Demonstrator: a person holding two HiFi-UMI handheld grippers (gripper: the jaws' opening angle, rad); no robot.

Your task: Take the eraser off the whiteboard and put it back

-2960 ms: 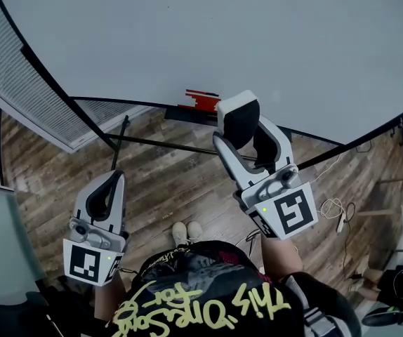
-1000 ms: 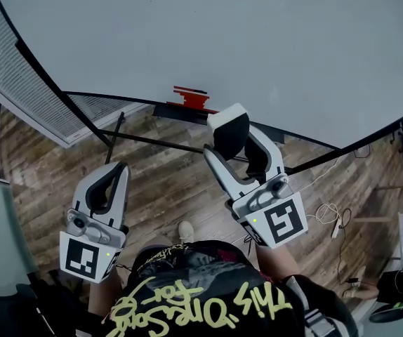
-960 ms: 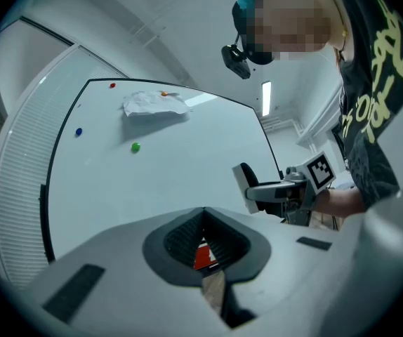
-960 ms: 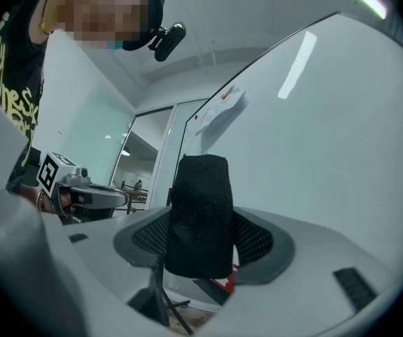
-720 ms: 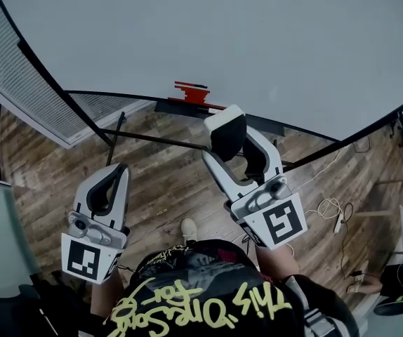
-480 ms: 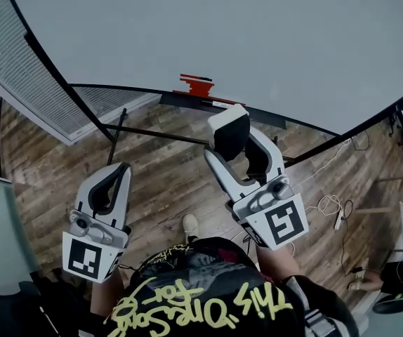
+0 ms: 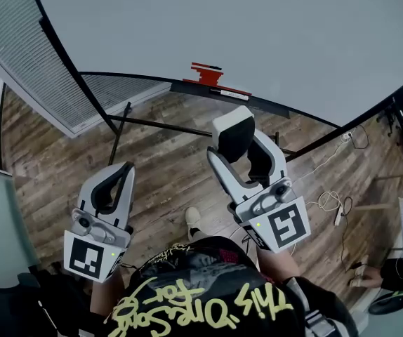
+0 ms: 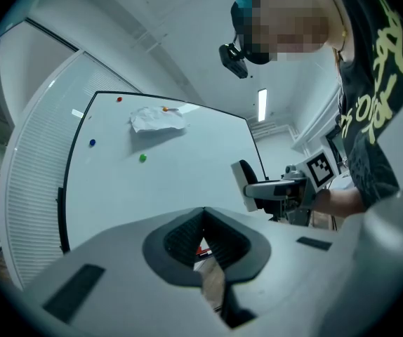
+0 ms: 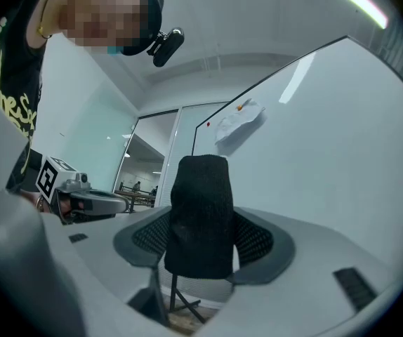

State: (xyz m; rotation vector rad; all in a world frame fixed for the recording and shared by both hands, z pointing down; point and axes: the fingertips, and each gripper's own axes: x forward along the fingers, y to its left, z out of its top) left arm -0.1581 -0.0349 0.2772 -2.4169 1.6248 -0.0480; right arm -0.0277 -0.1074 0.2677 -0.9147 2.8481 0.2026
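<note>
My right gripper [image 7: 242,148] is shut on the eraser [image 7: 234,133], a block with a white back and black felt. It holds the eraser in the air, short of the whiteboard [image 7: 258,34]. In the right gripper view the eraser [image 9: 200,216] stands upright between the jaws, felt side toward the camera. My left gripper [image 7: 114,188] hangs lower at the left, shut with nothing in it. In the left gripper view the left gripper [image 8: 203,248] shows its pads pressed together, the right gripper [image 8: 286,188] with the eraser [image 8: 243,185] off to its right.
A red marker tray [image 7: 207,74] sits on the whiteboard's bottom rail. A crumpled paper [image 8: 157,120] and small coloured magnets [image 8: 142,158] hang high on the board. A slatted panel [image 7: 19,62] stands at the left. Cables [image 7: 331,206] lie on the wooden floor at the right.
The head view has shifted, so the board and red tray sit a little lower and farther right in the frame. Both grippers keep nearly the same pose; the eraser stays gripped.
</note>
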